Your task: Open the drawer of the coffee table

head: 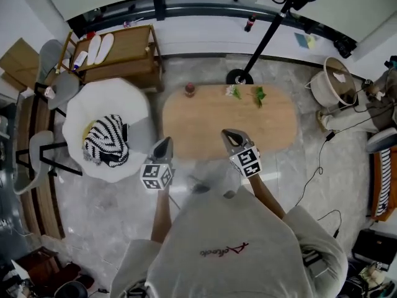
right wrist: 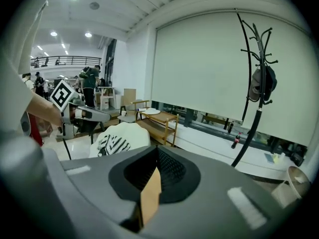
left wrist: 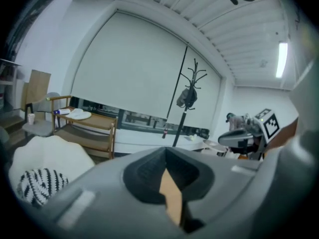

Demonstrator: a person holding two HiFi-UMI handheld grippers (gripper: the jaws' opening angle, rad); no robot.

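The oval wooden coffee table [head: 273, 126] stands in the middle of the head view; no drawer shows from above. My left gripper [head: 163, 144] hovers just off the table's near left corner, its jaws shut and empty. Over the near edge of the tabletop my right gripper [head: 230, 135] is also shut with nothing in it. In the left gripper view the closed jaws [left wrist: 166, 154] fill the bottom, and the right gripper [left wrist: 244, 136] shows at the right. The right gripper view looks over its own closed jaws [right wrist: 157, 154], with the left gripper [right wrist: 92, 114] at its left.
A small dark jar [head: 190, 90] and two green sprigs [head: 259, 95] sit on the table's far side. A white armchair [head: 136, 104] with a striped cushion [head: 105, 140] stands to the left, a wooden trolley [head: 121, 51] behind it, a coat stand [head: 239, 76] beyond the table, and cables [head: 319, 166] to the right.
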